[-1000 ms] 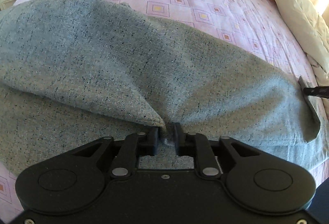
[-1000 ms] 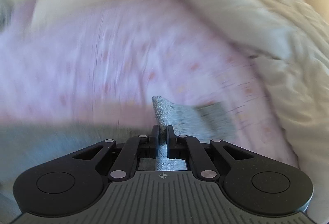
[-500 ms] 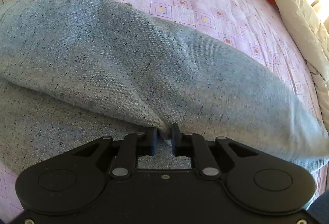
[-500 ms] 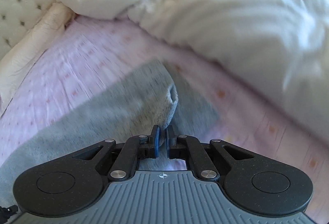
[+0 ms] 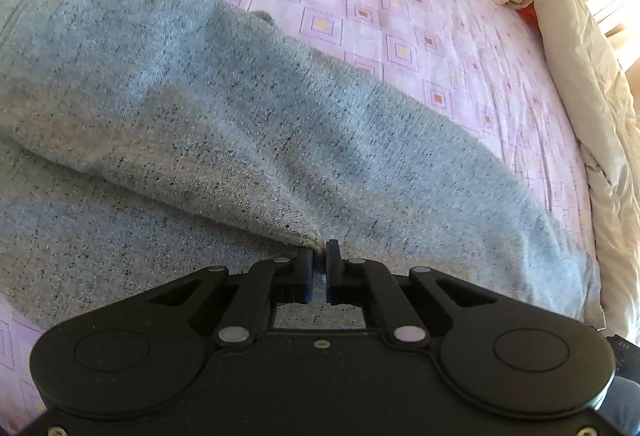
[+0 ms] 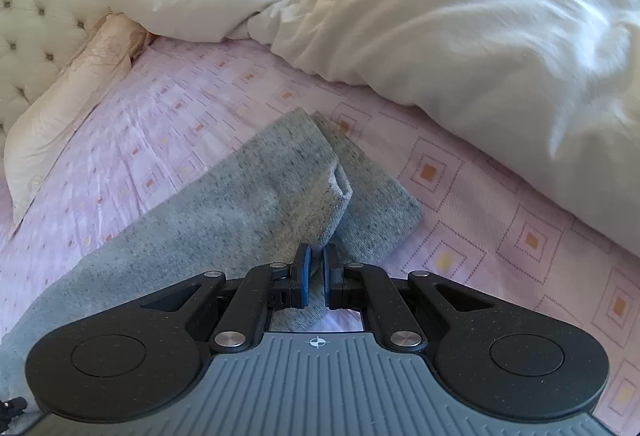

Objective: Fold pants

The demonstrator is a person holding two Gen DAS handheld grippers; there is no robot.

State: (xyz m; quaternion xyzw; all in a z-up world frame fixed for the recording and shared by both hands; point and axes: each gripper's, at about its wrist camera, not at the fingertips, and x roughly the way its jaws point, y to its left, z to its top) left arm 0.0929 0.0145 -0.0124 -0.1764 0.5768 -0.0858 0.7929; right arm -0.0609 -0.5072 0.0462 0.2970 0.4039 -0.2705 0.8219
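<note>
Across the bed [image 5: 400,8], the pants [image 5: 240,108] run lengthwise from left tongs [image 5: 319,268], clamped on their mid-edge, to right tongs [image 6: 314,268], clamped beside the cuff [image 6: 340,188].

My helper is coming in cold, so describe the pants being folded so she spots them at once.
On the bed's pink sheet patterned with small squares, below the rumpled cream duvet, lie the pants: speckled grey knit, one leg laid over the other. The left gripper and right gripper each pinch them. They are the only grey fabric among pale bedding.
</note>
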